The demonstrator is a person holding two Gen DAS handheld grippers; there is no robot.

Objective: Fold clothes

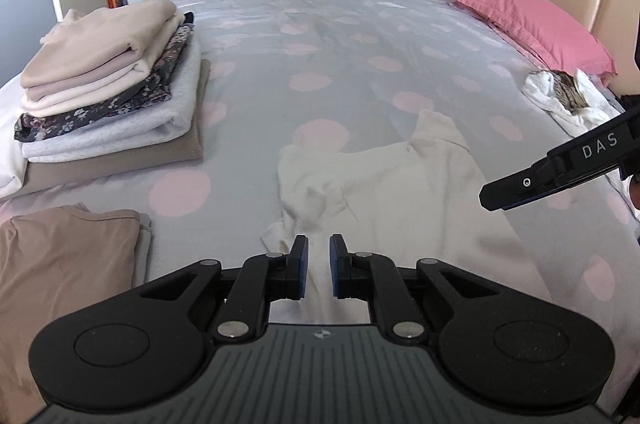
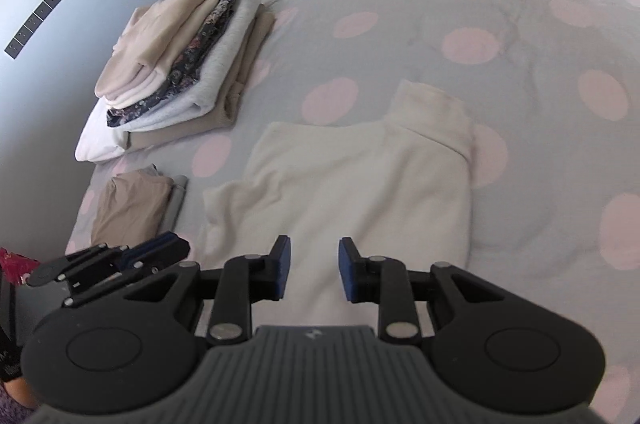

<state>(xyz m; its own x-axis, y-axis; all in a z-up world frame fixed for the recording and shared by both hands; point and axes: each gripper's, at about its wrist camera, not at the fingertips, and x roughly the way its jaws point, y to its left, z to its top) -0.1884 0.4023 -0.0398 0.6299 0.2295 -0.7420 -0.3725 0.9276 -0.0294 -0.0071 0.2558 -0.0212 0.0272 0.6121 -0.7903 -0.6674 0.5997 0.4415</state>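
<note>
A cream turtleneck sweater [image 1: 384, 191] lies spread on the grey duvet with pink dots [image 1: 320, 43], collar pointing away; it also shows in the right wrist view [image 2: 360, 175]. My left gripper [image 1: 319, 266] is open with a narrow gap and empty, just above the sweater's near left part. My right gripper [image 2: 314, 264] is open and empty above the sweater's near middle. The right gripper also shows in the left wrist view [image 1: 560, 167] at the right edge. The left gripper shows in the right wrist view [image 2: 120, 260] at the lower left.
A stack of folded clothes [image 1: 112, 79] sits at the left on the bed, also in the right wrist view [image 2: 184, 59]. A folded tan garment [image 1: 60, 264] lies near left. A pink pillow [image 1: 532, 19] and a crumpled white garment [image 1: 560, 95] lie at the right, by the headboard.
</note>
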